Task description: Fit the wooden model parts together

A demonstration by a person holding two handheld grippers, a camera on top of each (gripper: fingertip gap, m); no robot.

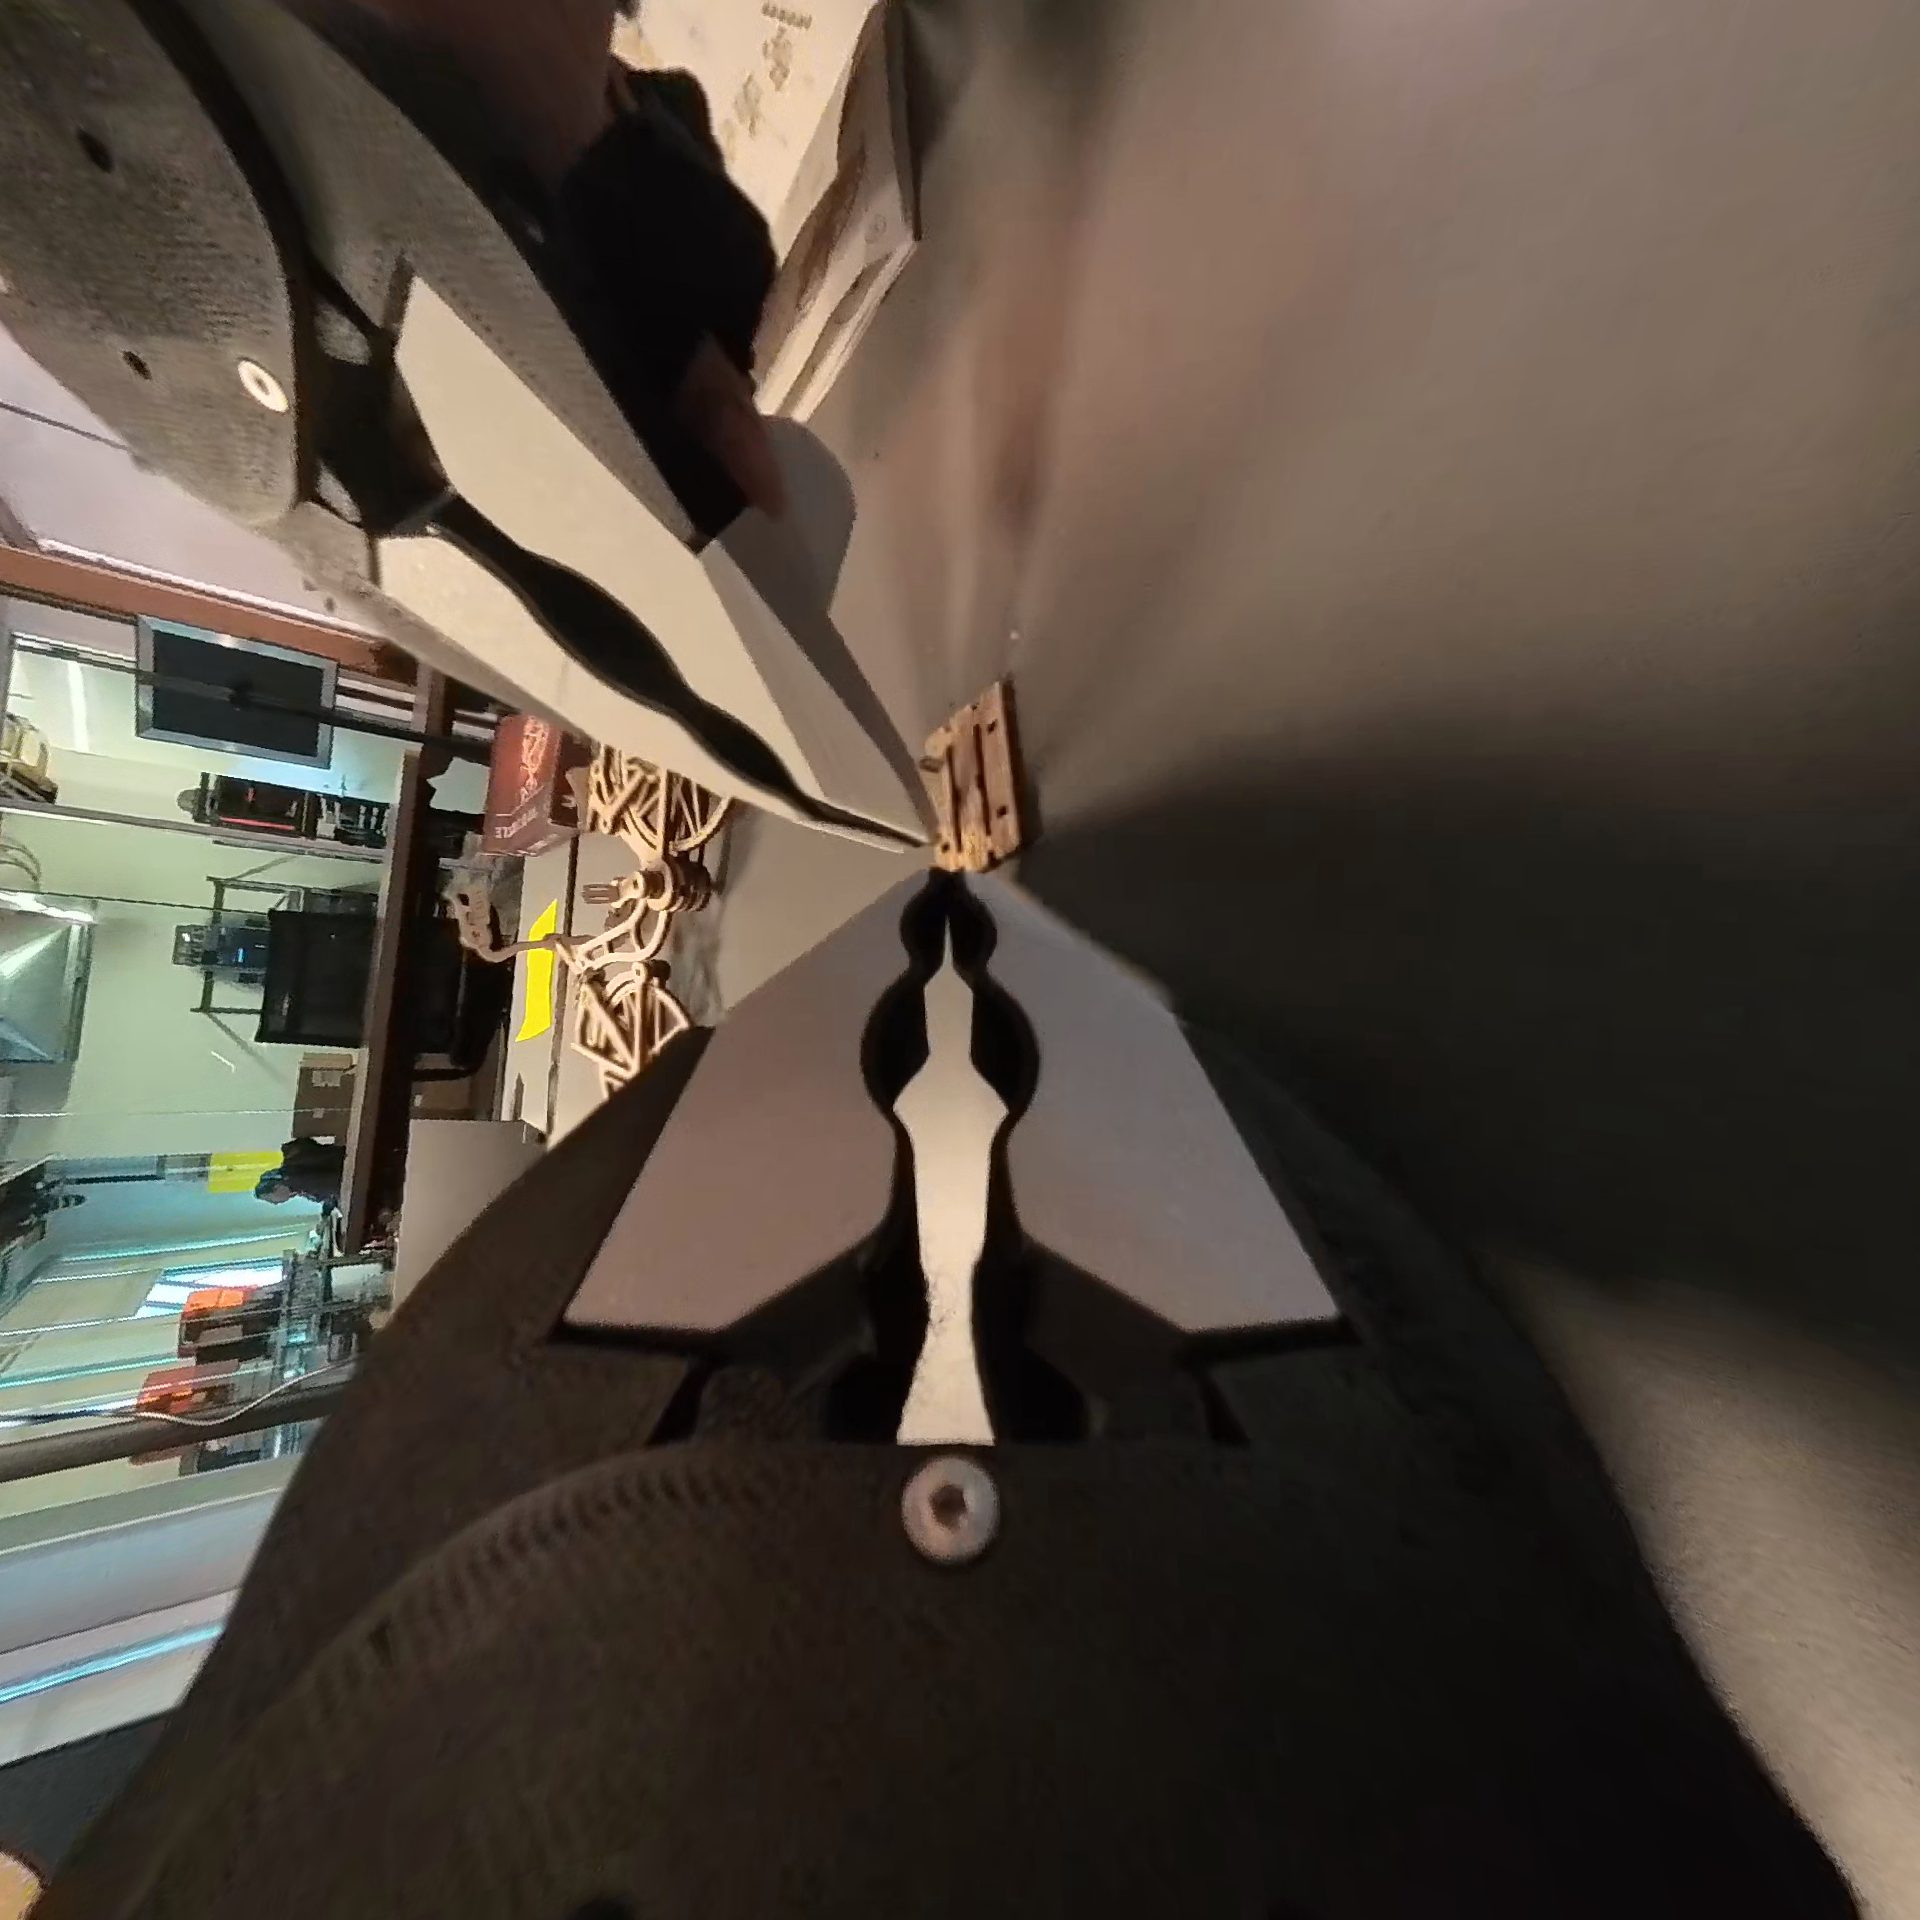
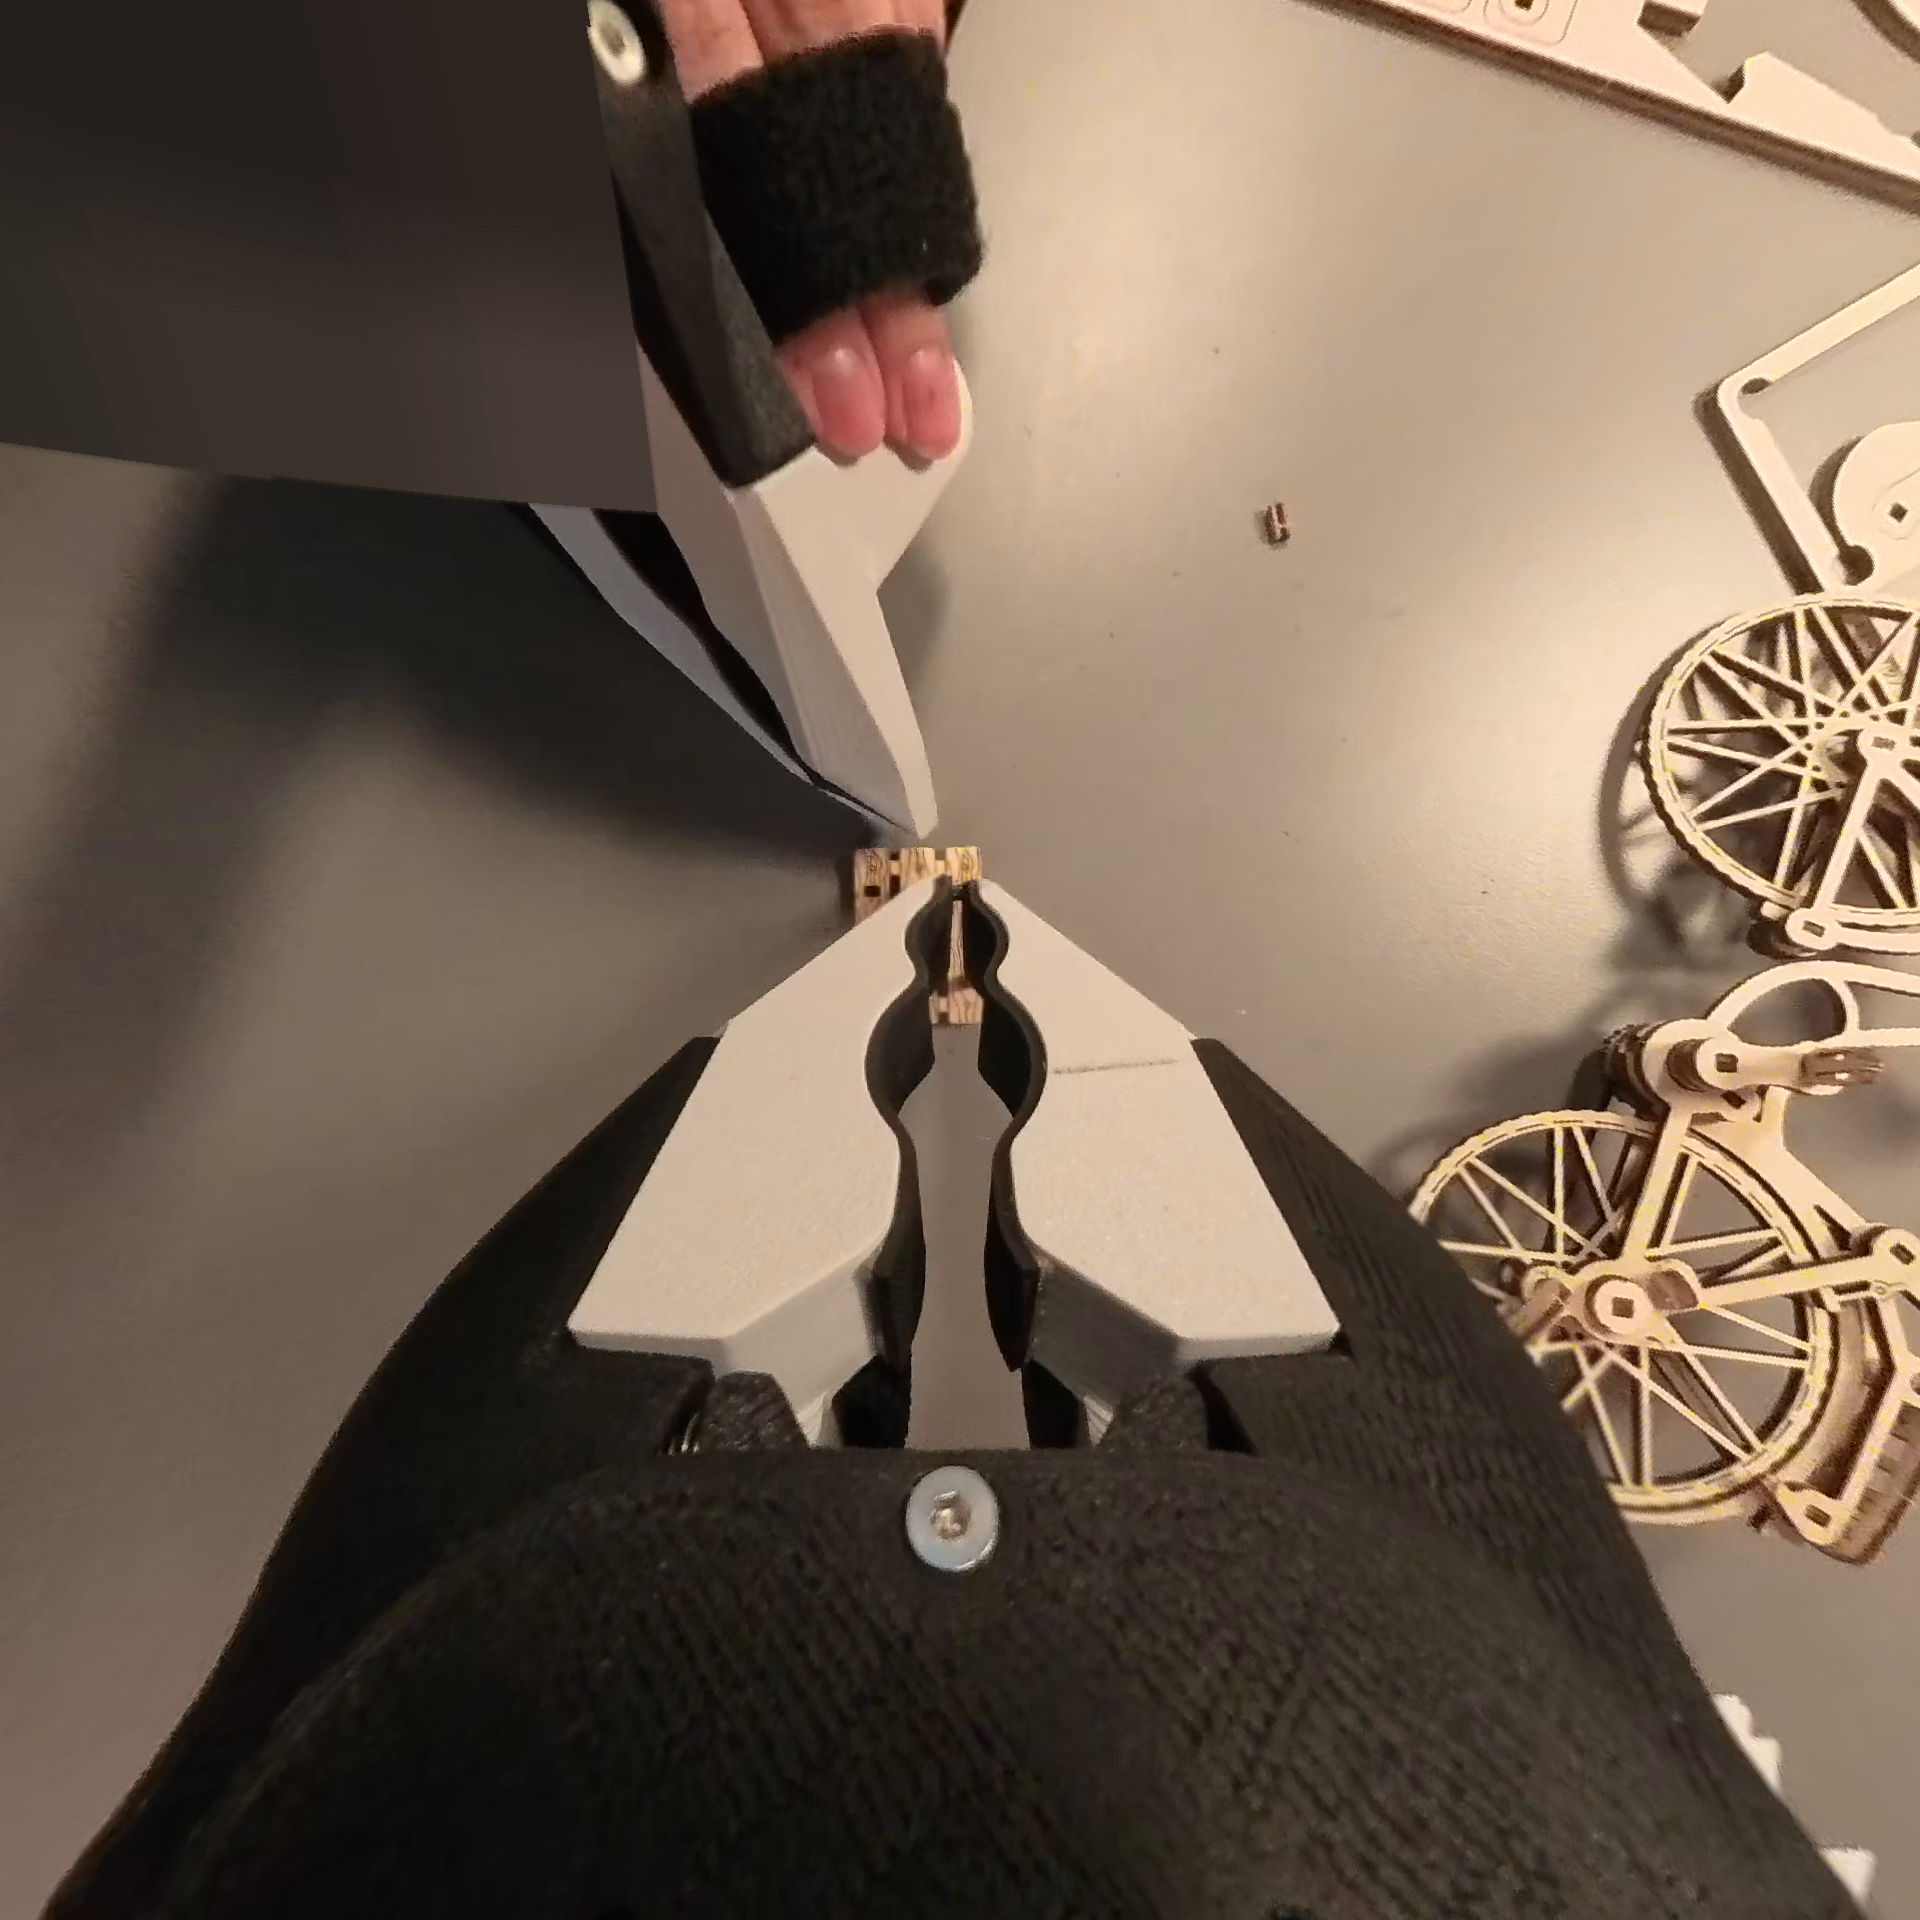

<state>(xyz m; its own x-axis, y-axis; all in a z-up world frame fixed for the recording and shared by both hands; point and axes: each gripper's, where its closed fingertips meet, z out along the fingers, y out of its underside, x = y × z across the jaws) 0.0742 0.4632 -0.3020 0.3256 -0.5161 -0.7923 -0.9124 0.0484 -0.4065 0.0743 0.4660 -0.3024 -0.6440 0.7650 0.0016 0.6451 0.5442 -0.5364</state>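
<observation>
Small wooden block (image 2: pixel 914 871), laser-patterned, sits low over the grey worktop (image 2: pixel 1195 727), right at the meeting point of my two tools; this block is my landmark. A thin wooden slat (image 2: pixel 954 966) stands on edge against the block's near face, pinched between the tips of my right gripper (image 2: pixel 954 914), whose fingers are drawn narrow around it. From the left wrist view the same block (image 1: pixel 977 779) shows just past the tip of my left gripper (image 1: pixel 948 883), fingers closed nearly to touching; whether they clamp the block's edge or merely press against it I cannot tell, as the contact is hidden. The other tool's pale finger (image 1: pixel 831 727) comes in from the block's upper left in that view. Step in hand, as I judge it: seating the slat into a slot in the block. To do it well I would keep the slat square to the block's face, brace the block firmly with the left, and push straight along the slat's length with no twisting; thin ply can snap or the tab can ride over the slot edge. Beyond the block, to its right in the right wrist view, lie a partly built wooden bicycle (image 2: pixel 1683 1278), a spoked wheel assembly (image 2: pixel 1808 769), a cut-out parts sheet (image 2: pixel 1818 436), and one tiny loose peg (image 2: pixel 1276 522). A hand (image 2: pixel 873 374) in a black fingerless glove steadies the left tool above the block.
</observation>
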